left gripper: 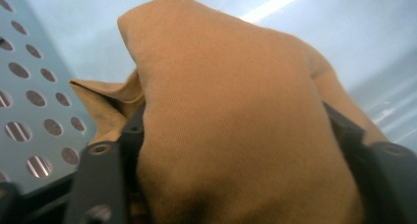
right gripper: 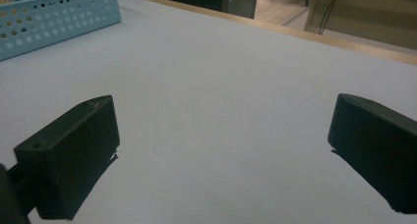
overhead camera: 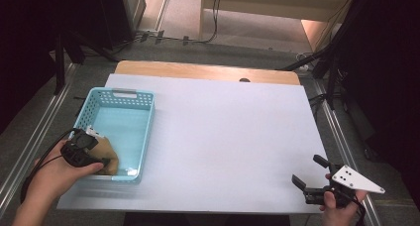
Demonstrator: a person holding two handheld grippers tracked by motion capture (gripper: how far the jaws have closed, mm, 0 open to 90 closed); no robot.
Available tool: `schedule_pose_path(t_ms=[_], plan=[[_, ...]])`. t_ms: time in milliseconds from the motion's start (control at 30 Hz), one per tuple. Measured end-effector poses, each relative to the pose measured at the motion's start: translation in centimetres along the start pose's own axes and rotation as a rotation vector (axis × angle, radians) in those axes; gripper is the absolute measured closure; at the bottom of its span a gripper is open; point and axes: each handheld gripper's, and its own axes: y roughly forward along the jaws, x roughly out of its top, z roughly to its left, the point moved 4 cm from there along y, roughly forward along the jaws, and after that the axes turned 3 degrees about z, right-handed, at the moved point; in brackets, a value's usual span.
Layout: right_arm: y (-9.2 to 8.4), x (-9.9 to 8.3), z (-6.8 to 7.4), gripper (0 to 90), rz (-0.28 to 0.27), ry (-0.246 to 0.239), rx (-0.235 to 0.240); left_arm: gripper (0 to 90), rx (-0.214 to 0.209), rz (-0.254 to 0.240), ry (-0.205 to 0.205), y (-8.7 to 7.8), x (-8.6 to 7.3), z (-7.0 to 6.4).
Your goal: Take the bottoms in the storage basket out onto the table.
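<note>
Left tongs [overhead camera: 101,162] pinch the tan cloth [left gripper: 236,116] inside the blue basket [overhead camera: 144,137]; ease it low before letting go. Right tongs [overhead camera: 308,175] sit wide, empty.

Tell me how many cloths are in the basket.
1. A tan cloth sits at the near left corner of the blue basket, held in the left gripper. Its folds could hide something beneath, but the rest of the basket floor looks bare.

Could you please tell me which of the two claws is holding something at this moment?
The left claw, inside the blue basket, is shut on the tan cloth. The right claw stands open over the white table.
</note>
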Motion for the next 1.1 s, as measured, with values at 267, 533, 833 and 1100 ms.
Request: schedule_pose_path(t_ms=[267,533,833,1100], plan=[[0.0,0.0,-0.1,0.0,-0.001,0.001,-0.004,53.9,0.025,-0.043,-0.008,-0.3,-0.2,-0.3],[0.0,0.0,-0.1,0.0,0.002,0.000,-0.006,58.9,0.048,-0.137,-0.030,-0.8,-0.2,0.0],[-0.2,0.0,-0.3,0.0,-0.006,0.006,-0.017,59.2,0.019,-0.277,-0.097,-1.6,-0.3,0.6],[-0.4,0.0,-0.5,0.0,-0.008,0.009,-0.034,59.0,0.016,-0.371,-0.123,-2.4,-0.6,0.7]])
